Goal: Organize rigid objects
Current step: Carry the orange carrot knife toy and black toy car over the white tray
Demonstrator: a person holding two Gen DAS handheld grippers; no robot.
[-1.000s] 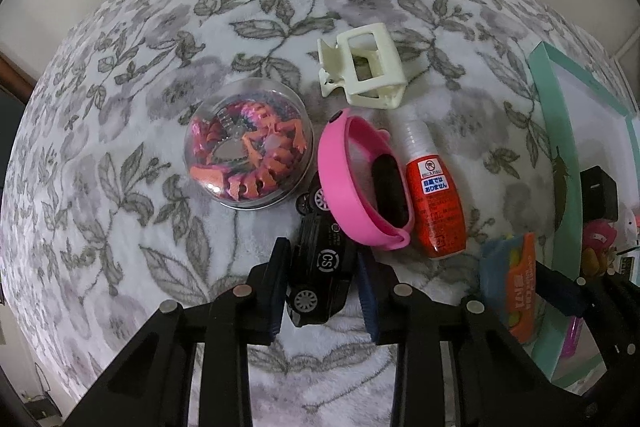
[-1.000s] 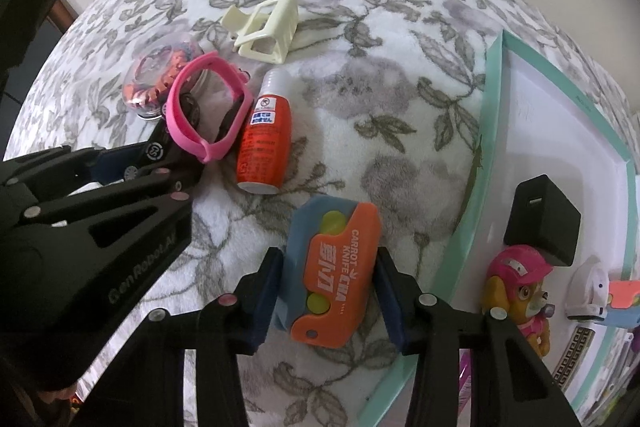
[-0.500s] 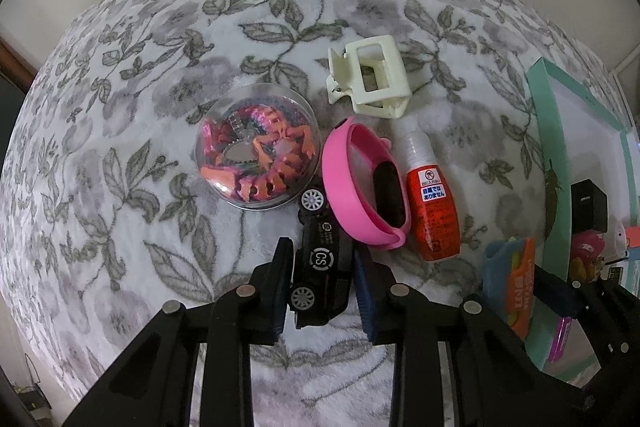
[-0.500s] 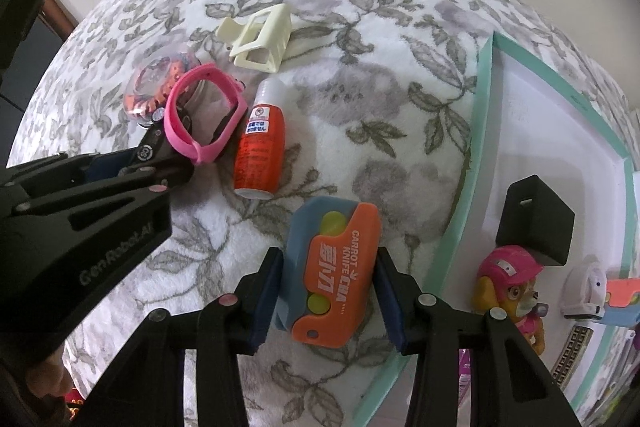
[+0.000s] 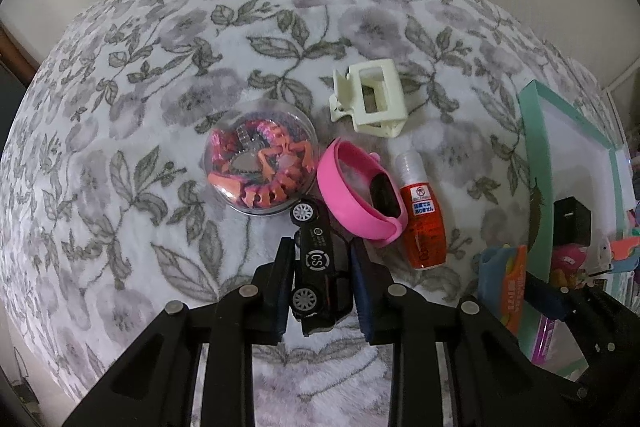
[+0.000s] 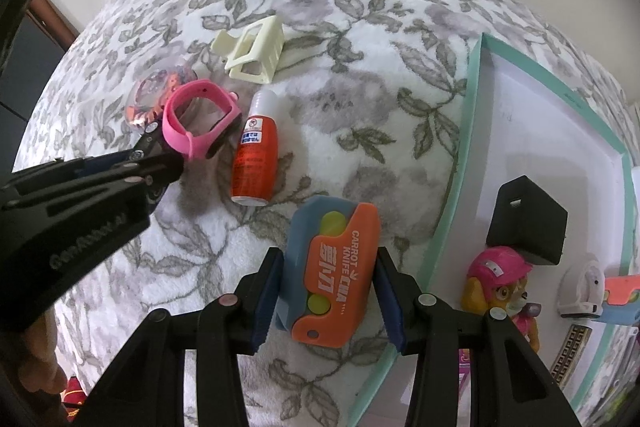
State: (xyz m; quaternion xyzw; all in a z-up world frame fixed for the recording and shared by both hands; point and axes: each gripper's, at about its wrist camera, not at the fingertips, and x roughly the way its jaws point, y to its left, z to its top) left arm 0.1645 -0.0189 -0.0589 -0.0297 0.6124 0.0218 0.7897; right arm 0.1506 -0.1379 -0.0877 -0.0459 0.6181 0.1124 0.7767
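The left gripper point(image 5: 322, 285) clamps the toy car point(image 5: 318, 273) on its side – it could twist out; the right gripper point(image 6: 330, 281) holds the toy knife point(image 6: 334, 267) beside the tray point(image 6: 464, 147).

toy car point(image 5: 320, 269) rear: hidden by jaws | harmonica point(image 6: 570, 354): cut off

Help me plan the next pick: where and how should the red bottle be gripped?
Grip the red bottle across its round body, near the label, coming from above. It lies flat on the blanket, with open fabric on its right; the pink wristband crowds its left, so keep that finger close.
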